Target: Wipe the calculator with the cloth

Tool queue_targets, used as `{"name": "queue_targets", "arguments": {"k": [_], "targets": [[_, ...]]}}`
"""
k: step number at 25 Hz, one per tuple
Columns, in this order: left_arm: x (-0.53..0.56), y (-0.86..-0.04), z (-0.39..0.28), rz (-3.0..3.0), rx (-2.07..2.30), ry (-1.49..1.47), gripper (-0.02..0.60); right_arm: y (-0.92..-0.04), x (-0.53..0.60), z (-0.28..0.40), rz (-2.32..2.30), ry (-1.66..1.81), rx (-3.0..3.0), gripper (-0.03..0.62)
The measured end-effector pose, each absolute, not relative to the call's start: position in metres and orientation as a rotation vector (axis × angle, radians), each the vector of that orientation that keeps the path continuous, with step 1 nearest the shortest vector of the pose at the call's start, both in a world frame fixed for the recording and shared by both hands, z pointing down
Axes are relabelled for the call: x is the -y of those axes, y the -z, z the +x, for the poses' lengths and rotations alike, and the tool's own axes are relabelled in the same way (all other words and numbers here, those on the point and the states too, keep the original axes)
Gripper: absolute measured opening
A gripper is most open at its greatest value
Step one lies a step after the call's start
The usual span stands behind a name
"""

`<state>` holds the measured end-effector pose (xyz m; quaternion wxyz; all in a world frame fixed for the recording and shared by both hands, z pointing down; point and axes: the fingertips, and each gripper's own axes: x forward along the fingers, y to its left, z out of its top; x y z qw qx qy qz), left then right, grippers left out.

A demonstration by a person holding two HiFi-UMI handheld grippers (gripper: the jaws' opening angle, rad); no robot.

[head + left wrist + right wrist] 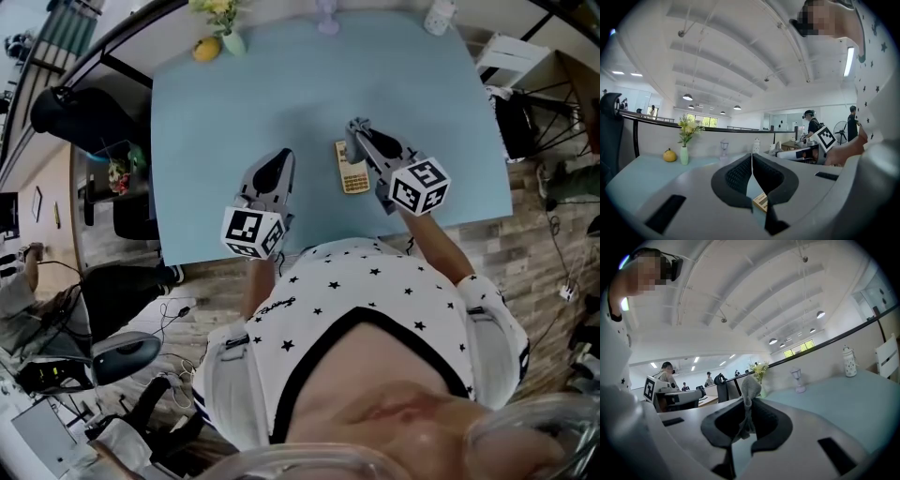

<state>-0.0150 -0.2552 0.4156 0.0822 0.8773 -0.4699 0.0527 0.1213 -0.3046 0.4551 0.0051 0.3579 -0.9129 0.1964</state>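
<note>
A small tan calculator (pixel 352 170) lies flat on the light blue table (pixel 281 84), near its front edge. My right gripper (pixel 358 128) hovers just right of the calculator's far end and is shut on a grey cloth (pixel 750 386), which sticks up past the jaws in the right gripper view. My left gripper (pixel 279 159) is to the left of the calculator, apart from it, shut with nothing between its black pads (pixel 736 174). A corner of the calculator (pixel 761 201) peeks below those jaws.
Along the table's far edge stand a yellow fruit (pixel 206 49), a vase of flowers (pixel 226 28), a small clear lamp-like ornament (pixel 327 17) and a white bottle (pixel 438 17). A black chair (pixel 70 112) is left of the table. The front table edge (pixel 328 246) is close to my body.
</note>
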Motion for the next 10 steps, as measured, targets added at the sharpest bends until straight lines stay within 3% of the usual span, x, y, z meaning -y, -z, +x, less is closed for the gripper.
{"name": "queue_targets", "arguments": {"k": [10], "targets": [[0.2562,-0.4132,-0.0059,2.636,1.388,-0.158,0.031,-0.4512,0.3042,0.1307,1.135,-0.615,2.862,0.038]]}}
